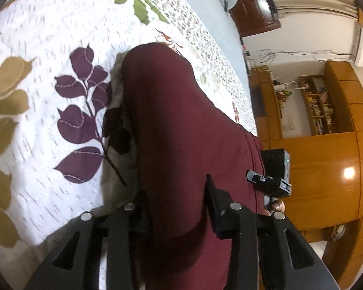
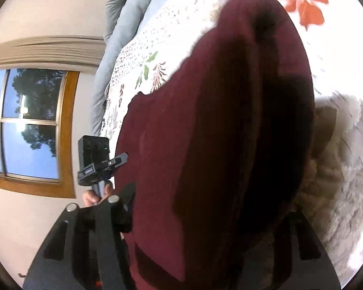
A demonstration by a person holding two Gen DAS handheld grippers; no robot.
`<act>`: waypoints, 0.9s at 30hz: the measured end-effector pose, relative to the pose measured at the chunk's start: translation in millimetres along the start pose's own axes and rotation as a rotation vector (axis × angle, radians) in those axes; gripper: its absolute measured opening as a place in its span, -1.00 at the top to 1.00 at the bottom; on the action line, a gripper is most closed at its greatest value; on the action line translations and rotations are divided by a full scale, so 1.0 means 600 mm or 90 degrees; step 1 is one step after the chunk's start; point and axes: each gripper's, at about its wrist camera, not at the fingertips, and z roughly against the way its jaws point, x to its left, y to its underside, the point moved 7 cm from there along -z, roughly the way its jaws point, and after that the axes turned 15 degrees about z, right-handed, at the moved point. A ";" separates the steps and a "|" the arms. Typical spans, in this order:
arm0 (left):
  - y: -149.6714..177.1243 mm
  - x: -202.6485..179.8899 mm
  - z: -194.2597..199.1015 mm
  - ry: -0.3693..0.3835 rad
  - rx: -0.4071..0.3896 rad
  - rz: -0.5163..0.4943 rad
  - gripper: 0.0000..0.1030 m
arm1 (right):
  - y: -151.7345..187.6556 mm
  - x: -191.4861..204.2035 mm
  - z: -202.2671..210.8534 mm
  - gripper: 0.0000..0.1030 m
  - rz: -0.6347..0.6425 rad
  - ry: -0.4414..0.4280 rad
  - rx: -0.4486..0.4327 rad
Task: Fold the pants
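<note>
Left tongs sit right up close, and both black fingers squeeze the dark red pants between them. Right tongs have the same pants bunched across them. One finger is hidden under the cloth, so I cannot tell if they are pinching. From both tongs the pants stretch forward and lie on the bed, on a white quilt with purple, green and gold leaves. Past the bed are wooden cupboards on one side and a window on the other.
</note>
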 end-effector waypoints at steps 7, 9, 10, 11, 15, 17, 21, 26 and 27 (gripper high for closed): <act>0.003 -0.067 0.101 -0.032 -0.122 -0.092 -0.45 | 0.005 -0.015 0.135 -0.31 -0.001 0.115 -0.067; 0.000 -0.103 0.127 -0.009 -0.149 -0.115 -0.48 | -0.018 -0.001 0.202 -0.31 0.024 0.193 -0.149; 0.000 -0.124 0.129 0.009 -0.153 -0.129 -0.52 | -0.031 0.026 0.214 -0.31 0.041 0.172 -0.176; 0.001 -0.153 0.121 0.021 -0.154 -0.153 -0.56 | -0.039 0.055 0.211 -0.31 0.056 0.142 -0.192; -0.024 -0.189 0.049 0.038 -0.127 -0.153 -0.59 | -0.068 0.102 0.141 -0.27 0.073 0.080 -0.170; -0.060 -0.148 0.012 0.003 -0.132 -0.089 -0.58 | -0.062 0.086 0.071 -0.11 0.029 0.100 -0.138; -0.082 -0.077 -0.016 0.000 -0.107 -0.015 -0.36 | -0.023 0.029 0.039 0.72 -0.047 0.116 -0.154; -0.040 -0.108 0.052 0.067 -0.129 -0.057 -0.52 | 0.006 0.149 0.090 -0.04 0.054 0.044 -0.174; -0.009 -0.117 0.069 0.085 -0.126 -0.080 -0.52 | 0.027 0.180 0.089 -0.04 0.081 0.022 -0.165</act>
